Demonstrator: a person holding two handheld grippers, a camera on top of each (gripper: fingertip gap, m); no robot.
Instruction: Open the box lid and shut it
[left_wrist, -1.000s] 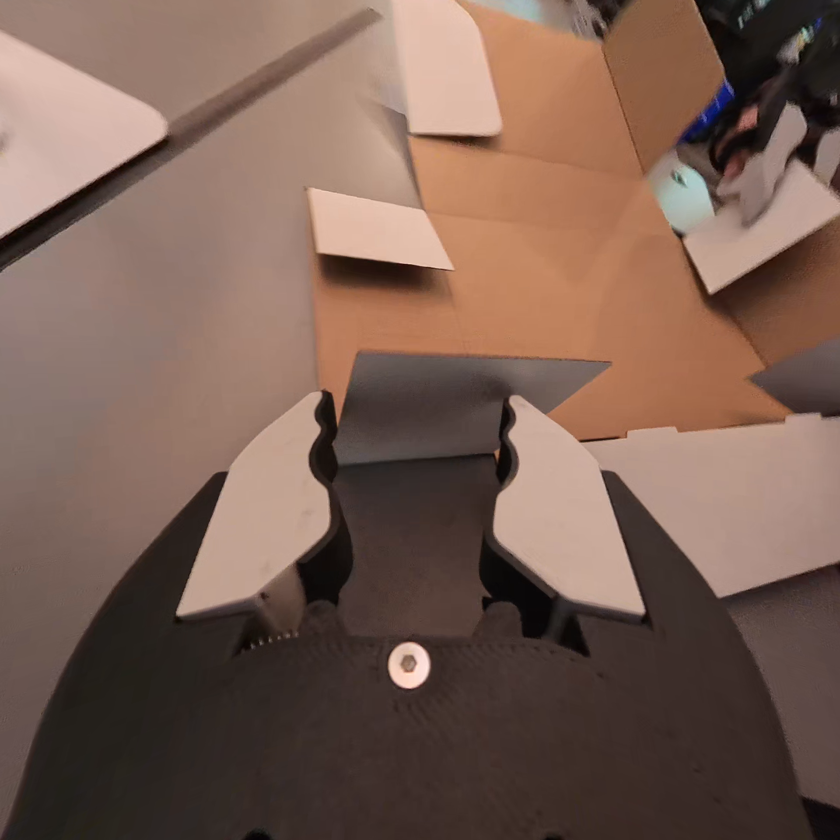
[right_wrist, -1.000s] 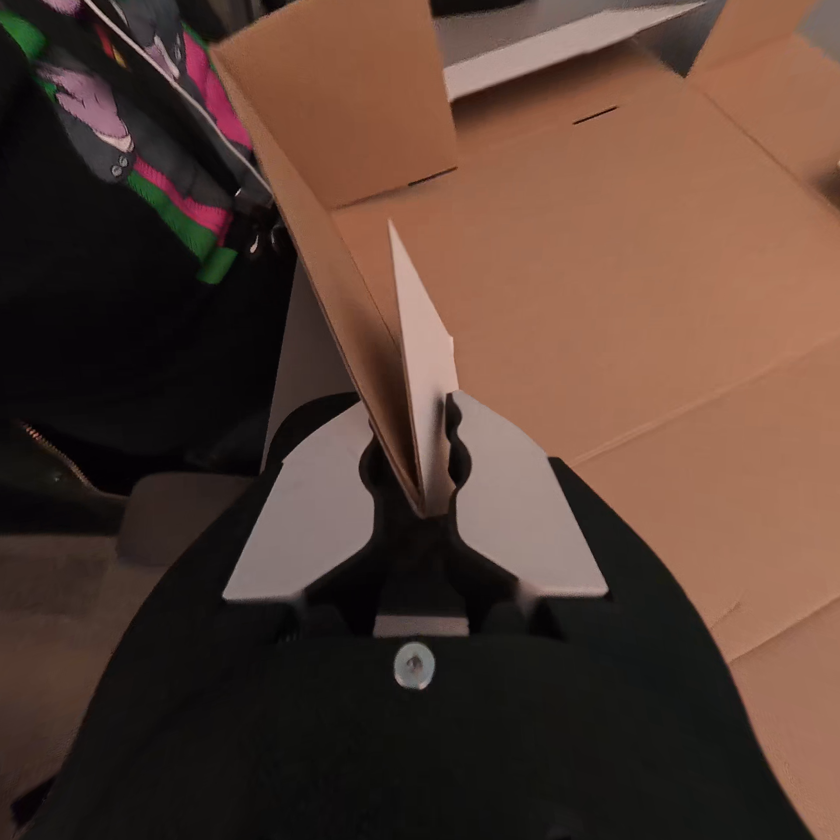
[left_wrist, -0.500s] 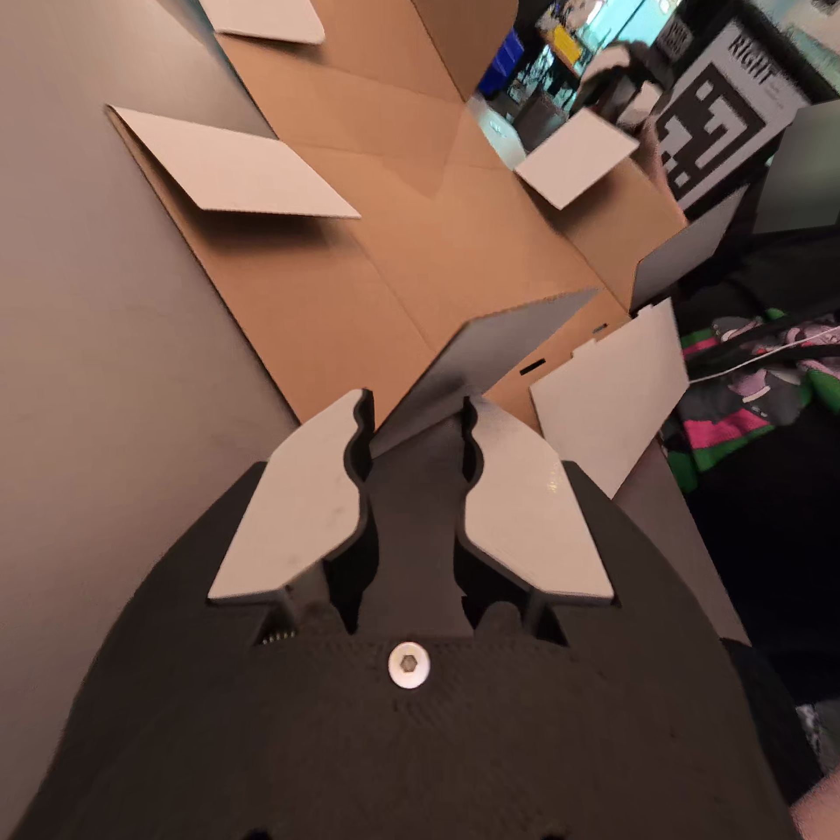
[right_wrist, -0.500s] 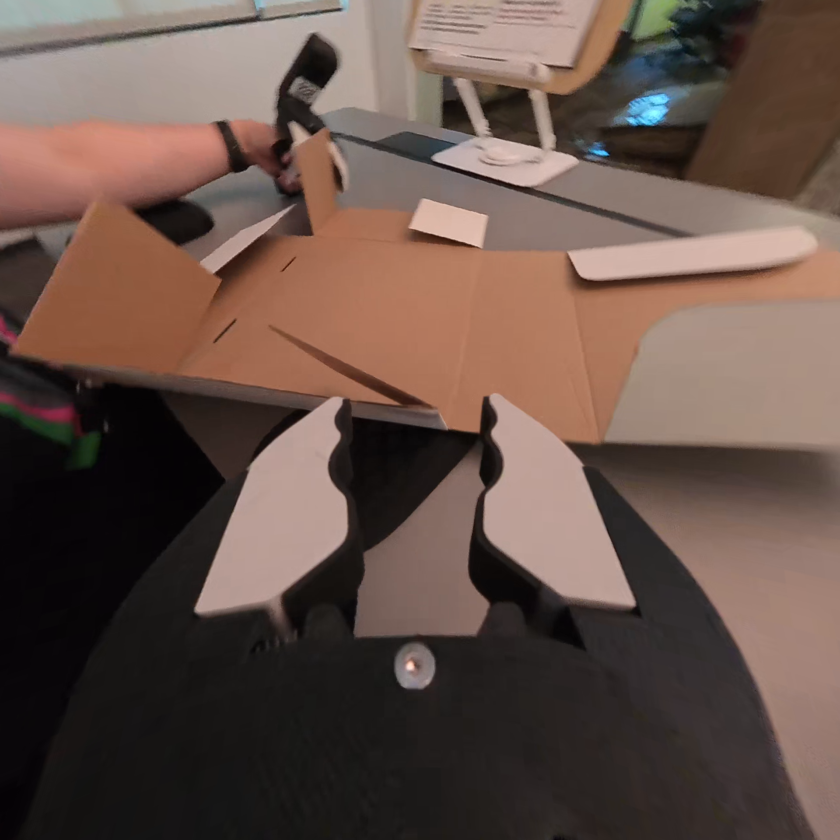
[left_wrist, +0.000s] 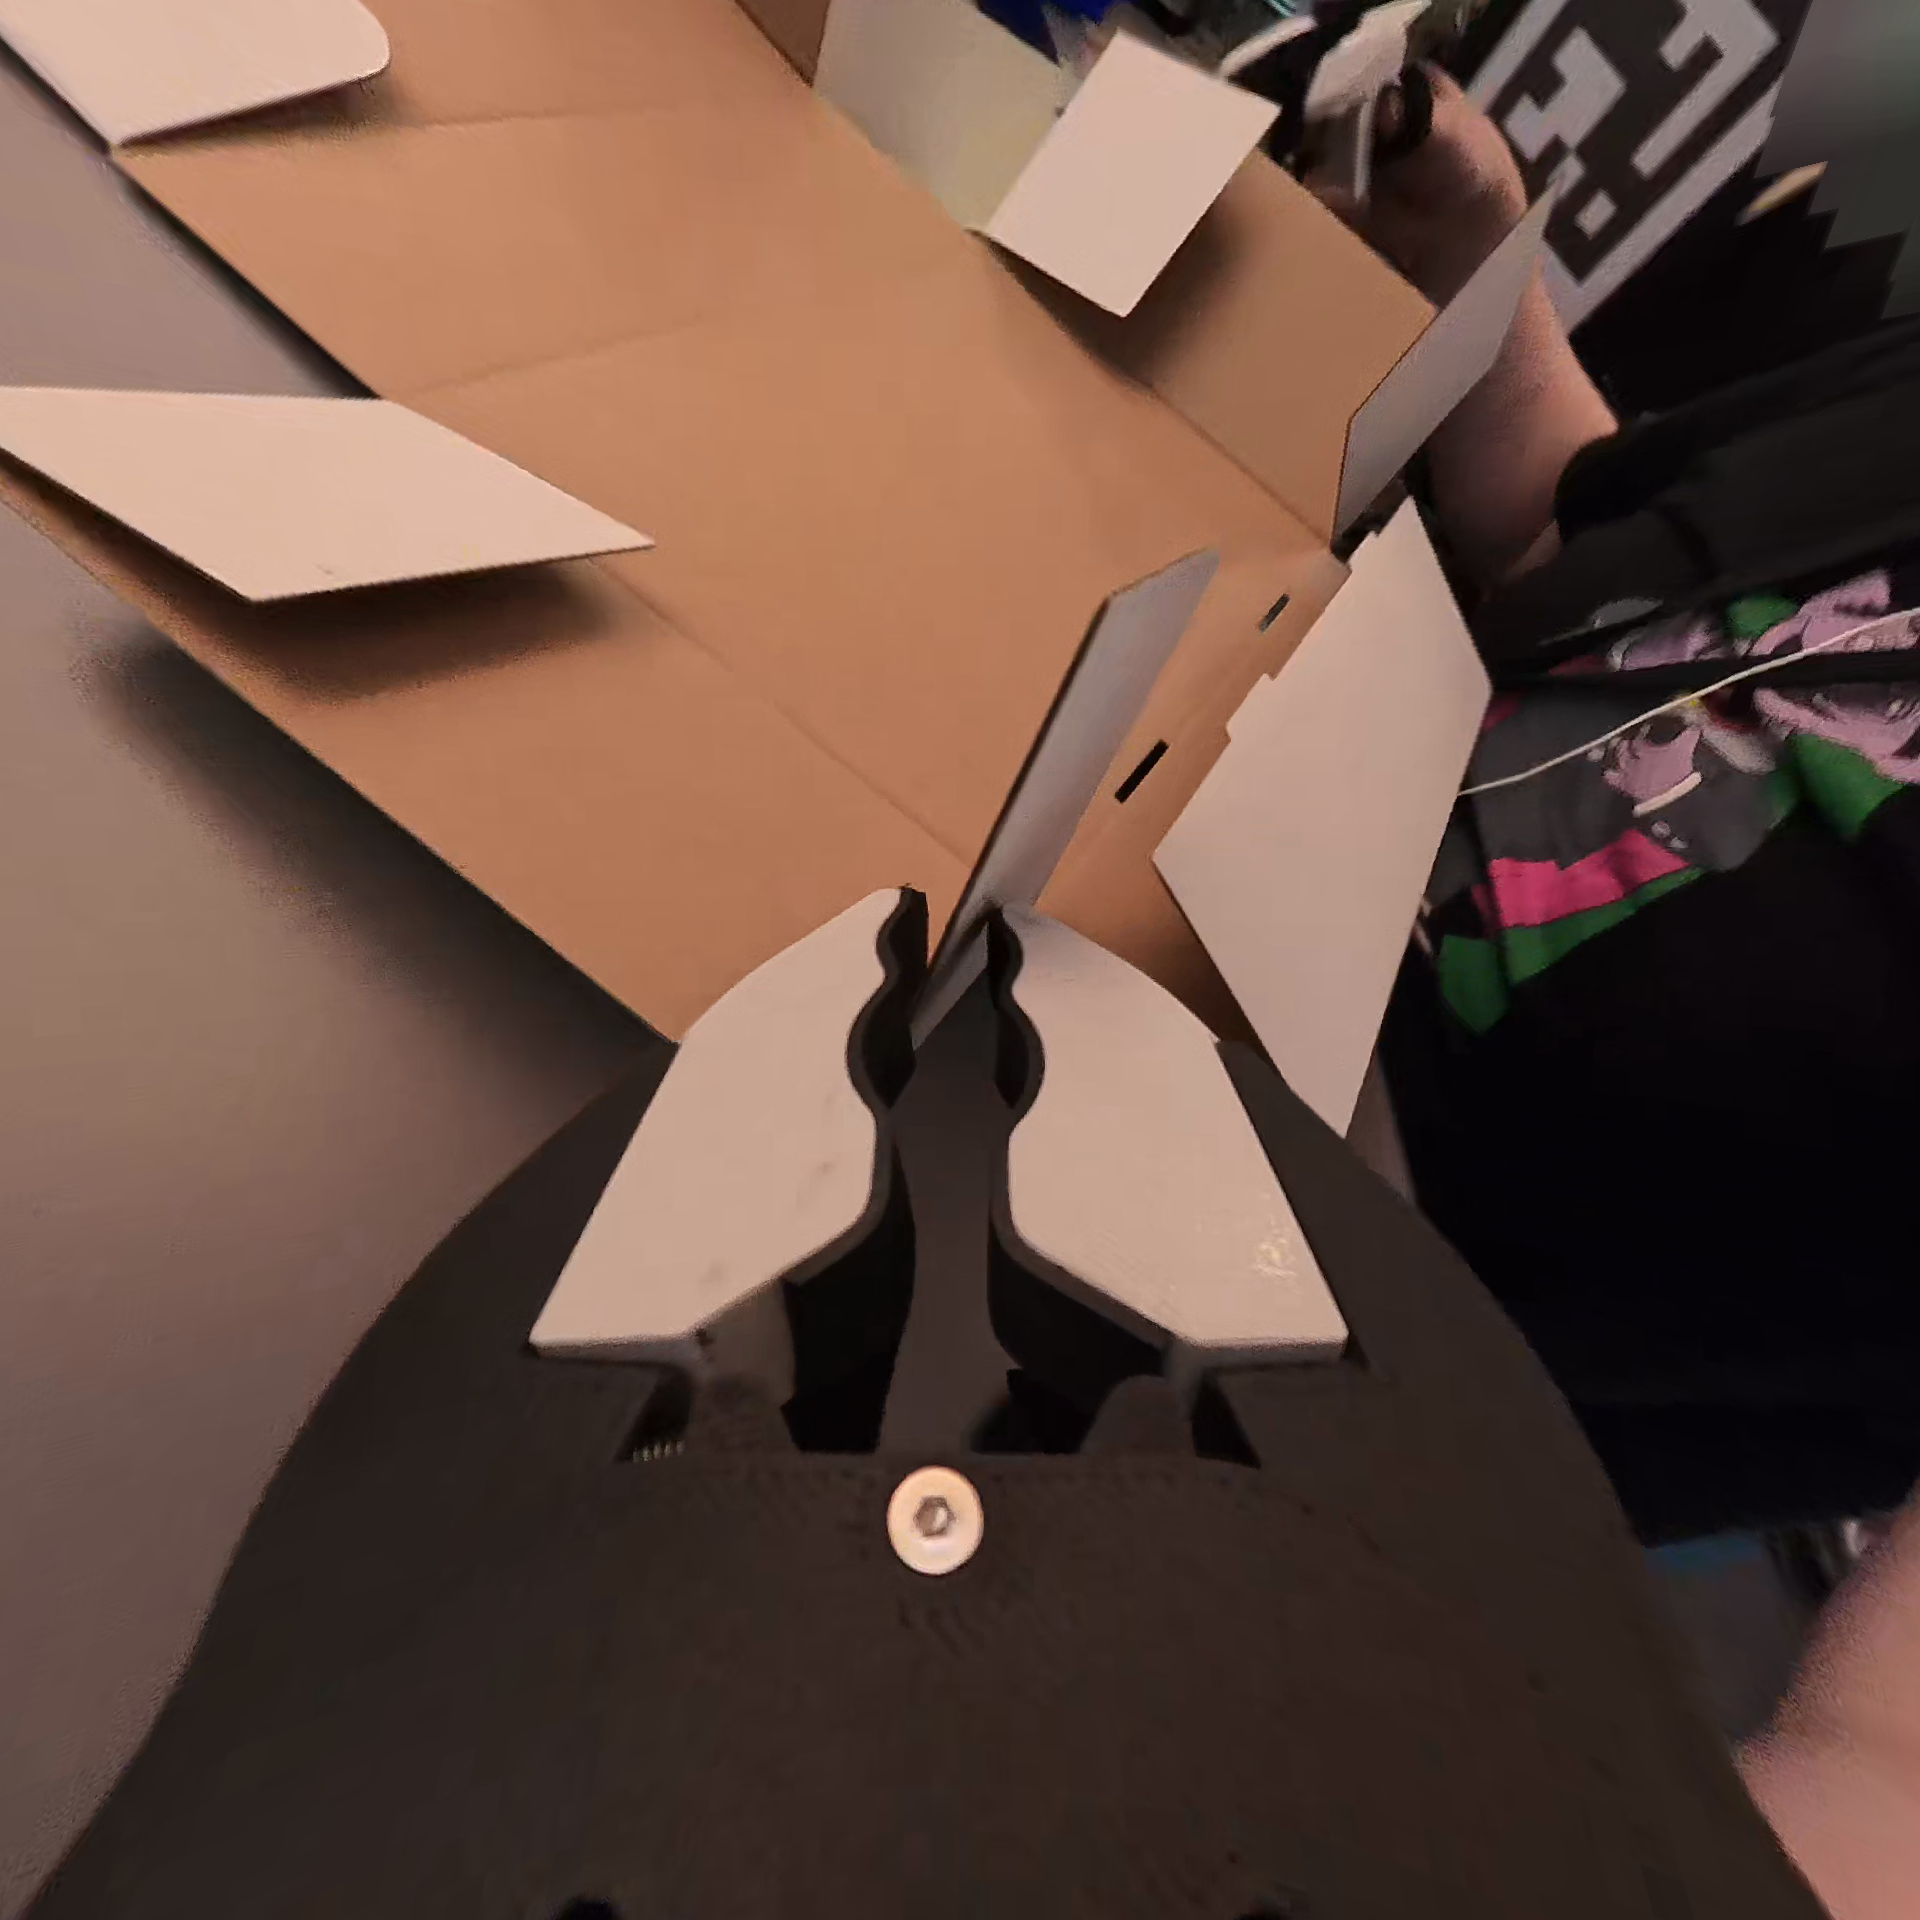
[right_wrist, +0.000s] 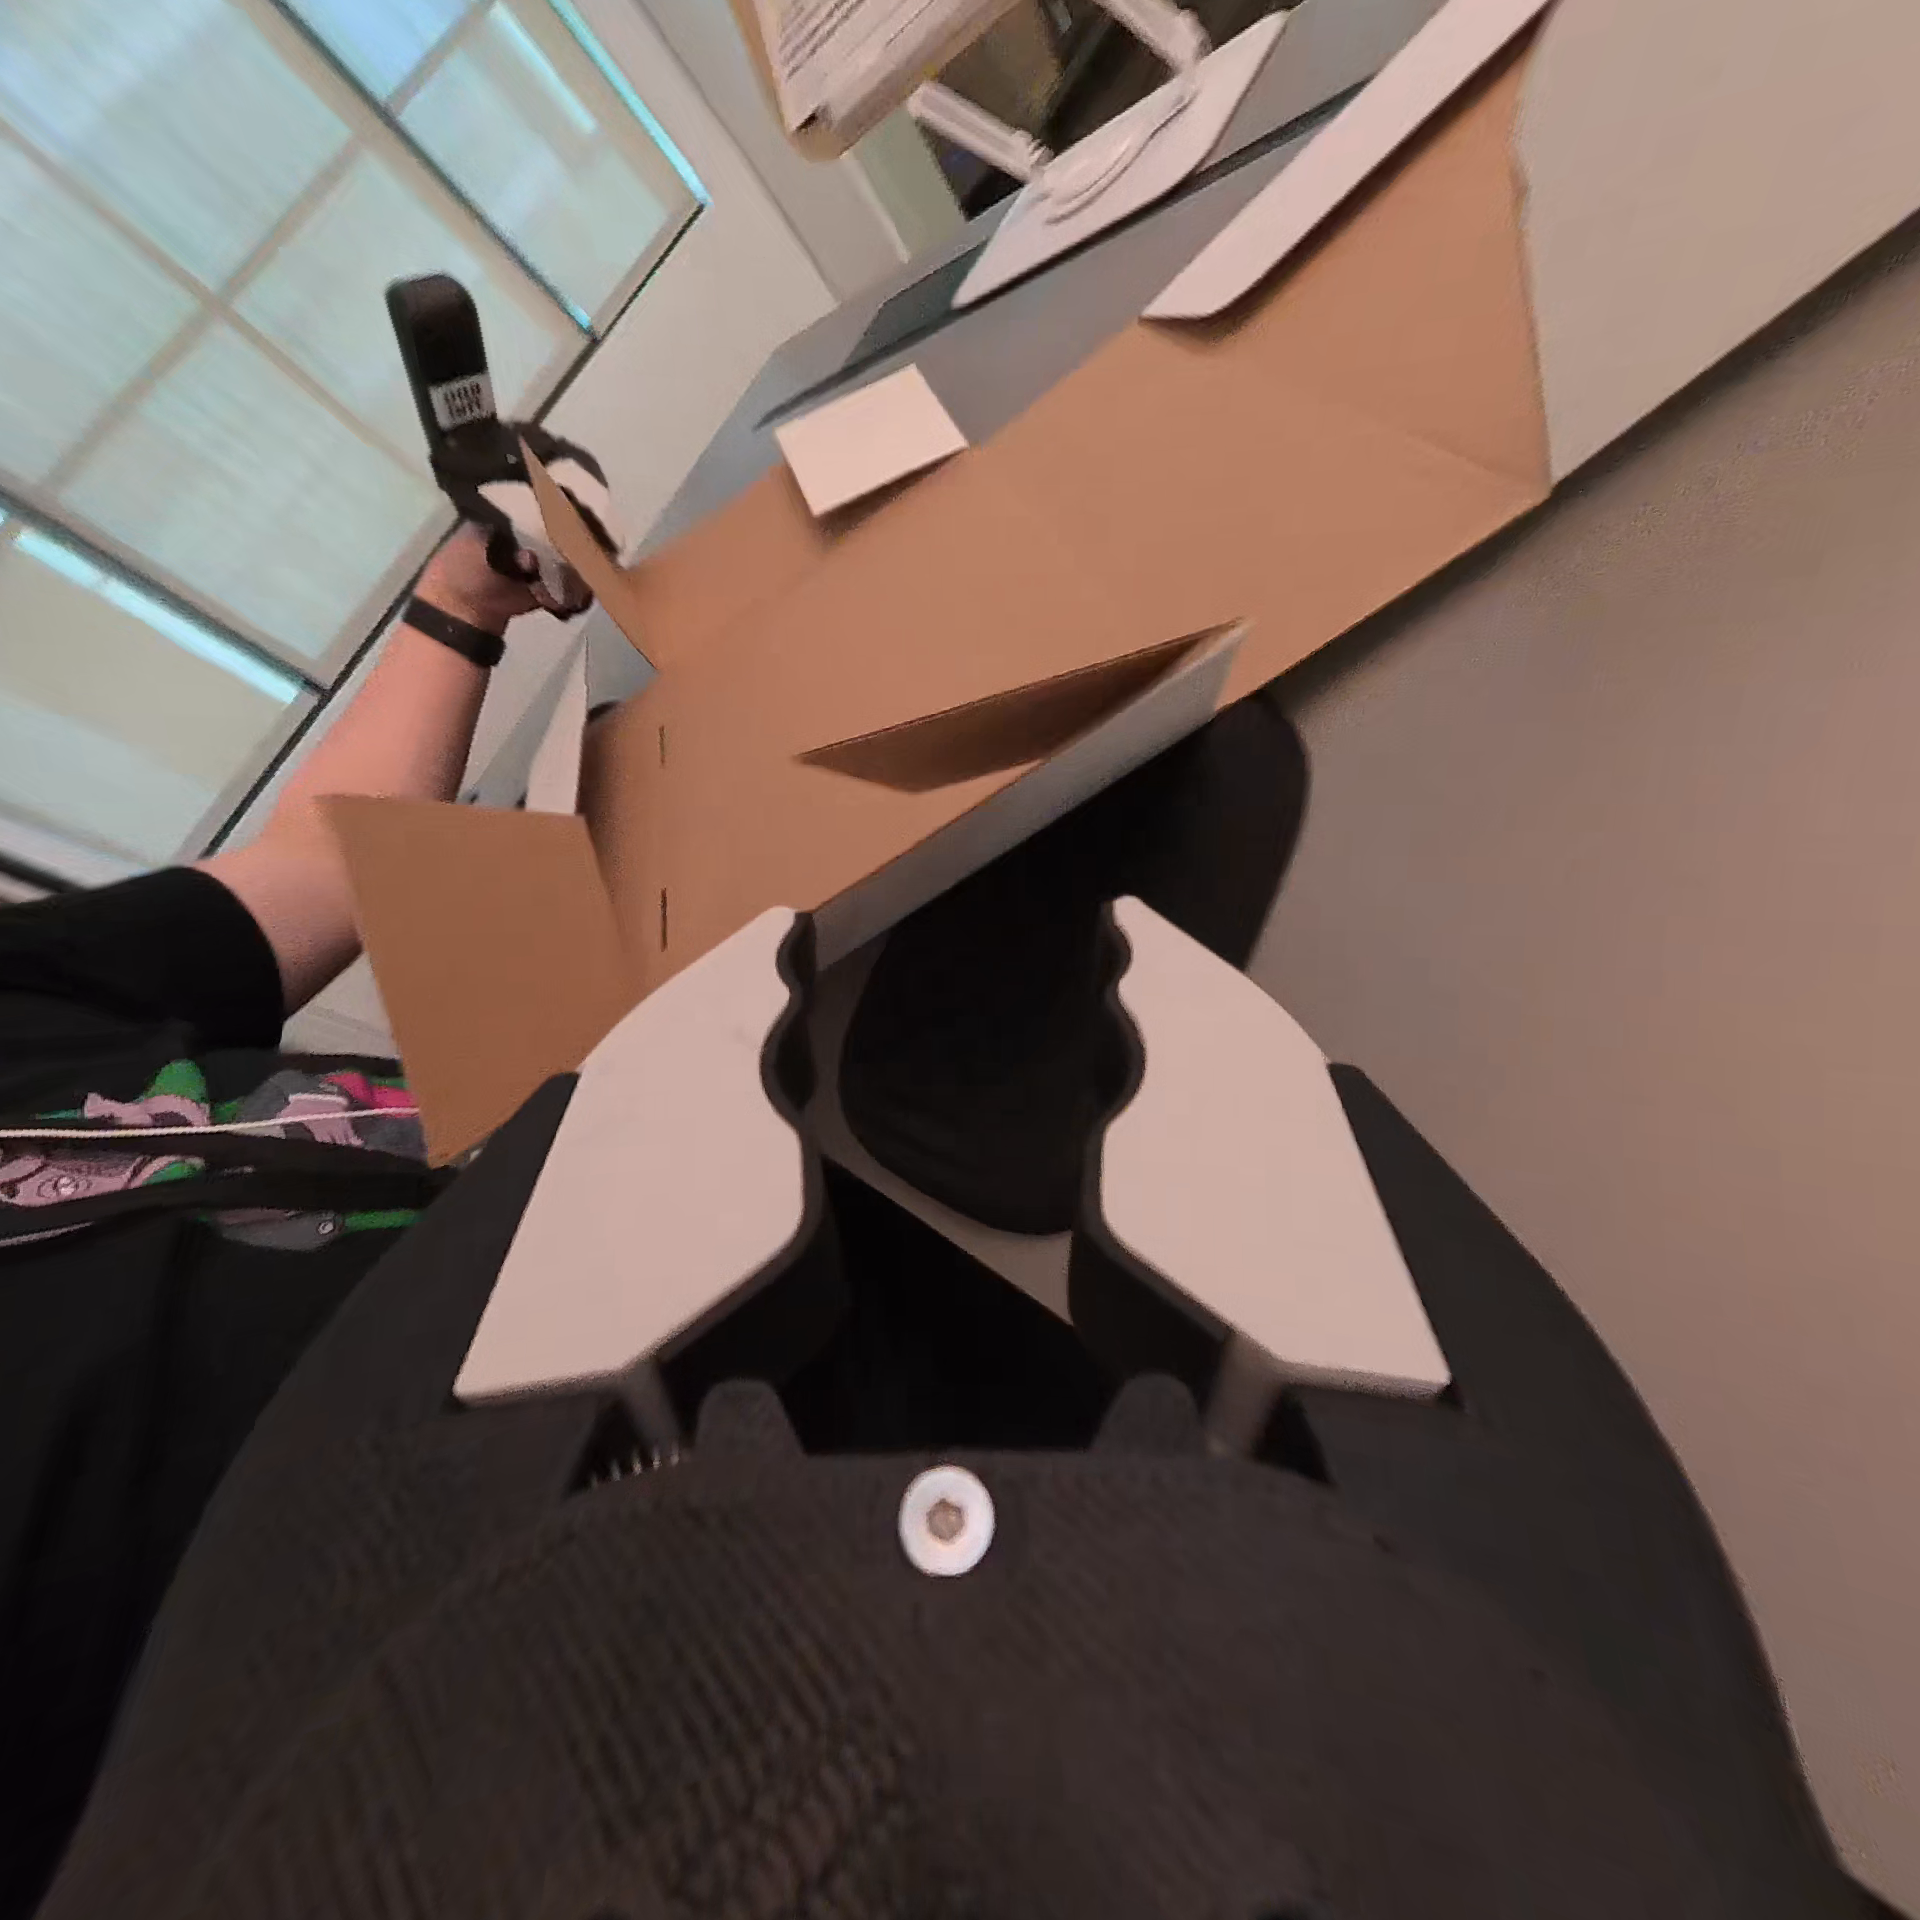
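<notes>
Left tongs (left_wrist: 951, 935) are nipped down on the near edge of 1 small grey-white flap (left_wrist: 1081, 748), which stands on edge and runs up toward the centre right of the left wrist view. Right tongs (right_wrist: 951, 940) stand spread apart with nothing between them; the underside of the box's near flap (right_wrist: 997, 831) crosses just above their left tip, perhaps brushing it, but it is not gripped.

Lying unfolded across the grey worktop (left_wrist: 208, 1039), the cardboard box (left_wrist: 790, 436) shows its brown inner face, spread from the upper left to the centre right of the left wrist view. Several white-backed flaps stick up or out from it: 1 at the left edge (left_wrist: 312, 499), 1 at the top centre (left_wrist: 1132, 177), and a larger panel (left_wrist: 1340, 790) at the right, just beside the gripped flap. In the right wrist view the same box fills the middle band of the frame, and the left tongs appear small at the upper left, holding their flap upright.

By my reading, the opening half looks done (the lid and side flaps are all folded out and the box lies nearly flat). Shutting is what remains, and it seems barely begun: only the 1 pinched flap is raised, while the other panels have not yet been folded in.
</notes>
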